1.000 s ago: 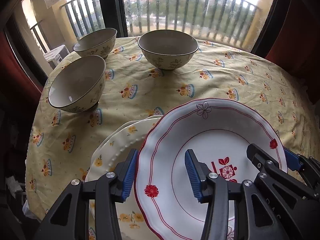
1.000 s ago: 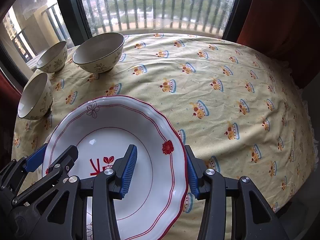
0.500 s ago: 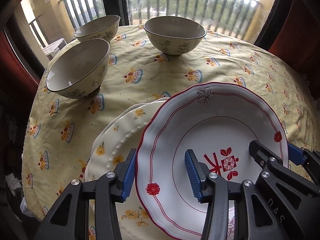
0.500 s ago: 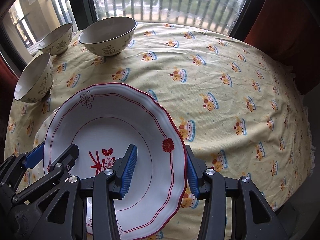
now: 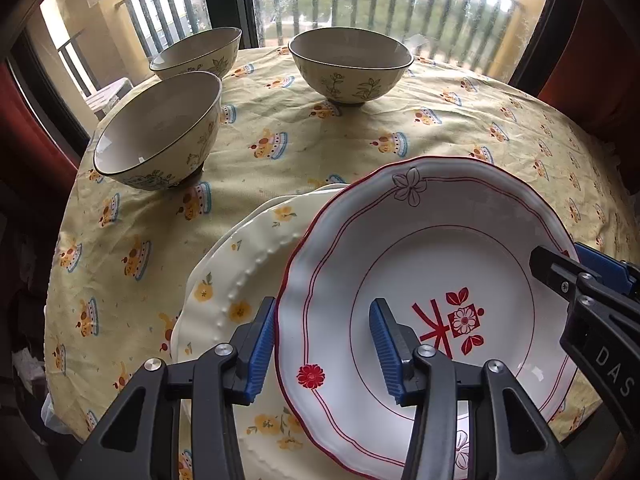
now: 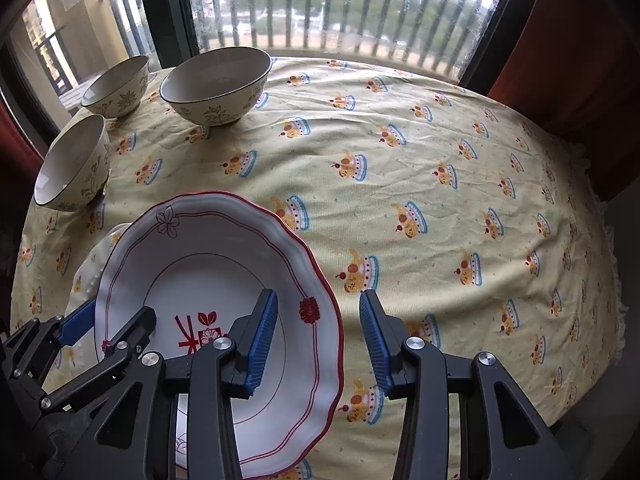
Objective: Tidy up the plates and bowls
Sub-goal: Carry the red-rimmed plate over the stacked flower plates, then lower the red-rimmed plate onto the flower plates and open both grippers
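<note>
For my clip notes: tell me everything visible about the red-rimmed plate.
The red-rimmed plate is a white, glossy, ceramic-looking deep plate with a scalloped red edge, thin red lines, flower motifs and a red emblem in its well. It is empty and partly covers a cream floral plate on the tablecloth. The left gripper and right gripper each straddle its rim, one finger inside, one outside; actual contact is unclear.

"DAS" — white letters on the right tool (image 5: 608,292) — cut off.
</note>
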`<state>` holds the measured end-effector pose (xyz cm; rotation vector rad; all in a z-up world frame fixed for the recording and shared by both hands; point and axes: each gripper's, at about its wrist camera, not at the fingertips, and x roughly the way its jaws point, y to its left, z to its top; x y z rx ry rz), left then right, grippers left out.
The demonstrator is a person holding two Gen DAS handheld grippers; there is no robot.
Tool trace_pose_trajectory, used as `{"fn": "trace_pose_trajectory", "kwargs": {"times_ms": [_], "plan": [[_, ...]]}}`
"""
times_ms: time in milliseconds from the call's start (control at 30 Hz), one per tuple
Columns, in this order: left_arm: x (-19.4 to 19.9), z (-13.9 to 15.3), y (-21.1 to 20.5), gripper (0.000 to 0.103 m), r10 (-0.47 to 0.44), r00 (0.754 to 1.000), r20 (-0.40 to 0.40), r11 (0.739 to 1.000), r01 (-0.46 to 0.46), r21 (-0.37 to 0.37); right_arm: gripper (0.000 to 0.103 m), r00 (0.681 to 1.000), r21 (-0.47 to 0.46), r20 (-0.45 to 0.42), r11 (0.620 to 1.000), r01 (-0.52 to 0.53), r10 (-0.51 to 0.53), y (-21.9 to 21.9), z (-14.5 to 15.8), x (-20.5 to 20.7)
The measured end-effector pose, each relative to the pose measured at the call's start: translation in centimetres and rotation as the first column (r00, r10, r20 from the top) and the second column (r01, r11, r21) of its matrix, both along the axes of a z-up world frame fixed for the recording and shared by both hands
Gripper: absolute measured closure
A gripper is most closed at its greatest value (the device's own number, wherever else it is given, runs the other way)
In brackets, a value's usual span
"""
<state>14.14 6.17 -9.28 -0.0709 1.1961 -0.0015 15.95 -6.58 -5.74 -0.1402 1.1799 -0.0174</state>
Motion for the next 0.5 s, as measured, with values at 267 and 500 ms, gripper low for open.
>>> {"fn": "trace_pose_trajectory", "kwargs": {"times_ms": [267, 500], "plan": [[-0.1, 0.3, 0.7, 0.056, 0.026, 1.0, -0.014, 0.999, -0.026, -0.027, 0.072, 0.999, -0.014, 0.006, 0.999, -0.032, 0.032, 0.7, 0.0, -0.3], [-1.1, 0.9, 2.0, 0.056, 0.07, 0.998, 0.001, 0.998, -0.07, -0.005, 0.072, 0.999, 0.03, -0.027, 0.999, -0.029, 0.03, 1.6, -0.6, -0.7]]}}
